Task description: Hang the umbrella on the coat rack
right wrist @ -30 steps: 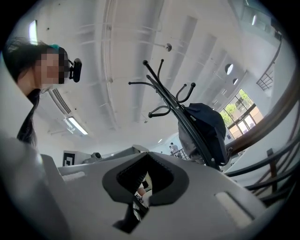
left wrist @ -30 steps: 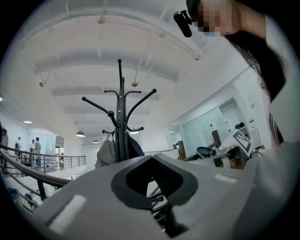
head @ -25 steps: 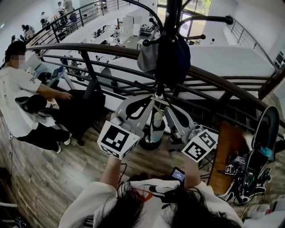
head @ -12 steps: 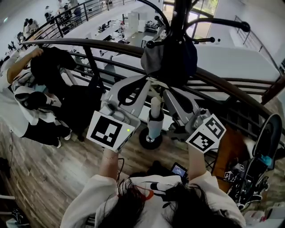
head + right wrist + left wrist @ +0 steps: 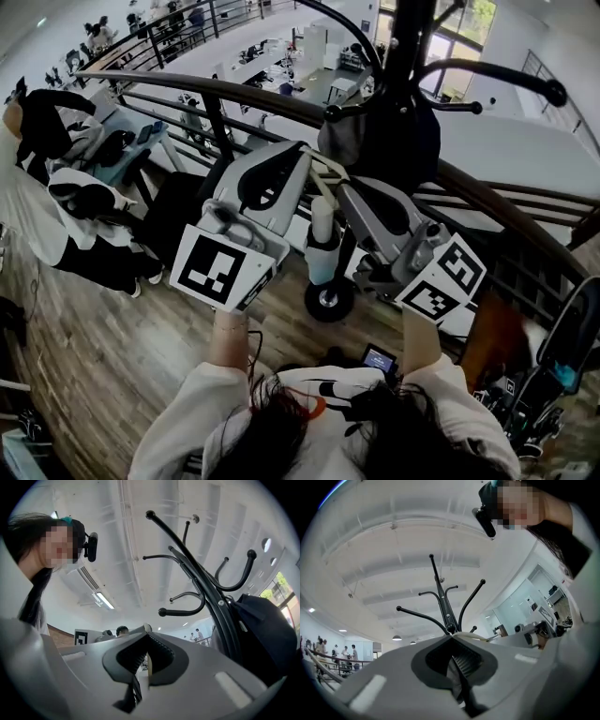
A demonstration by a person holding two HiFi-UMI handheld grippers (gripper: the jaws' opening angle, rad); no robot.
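The umbrella (image 5: 322, 246) is folded short, pale at the top and grey-blue lower down. It hangs upright in the air from its cream loop strap (image 5: 328, 174). The left claw (image 5: 306, 155) and the right claw (image 5: 339, 187) each pinch that strap, jaws closed on it. Just beyond, on the far right, stands the coat rack (image 5: 403, 56), a black pole with curved, ball-tipped hooks (image 5: 162, 612). The strap is apart from them.
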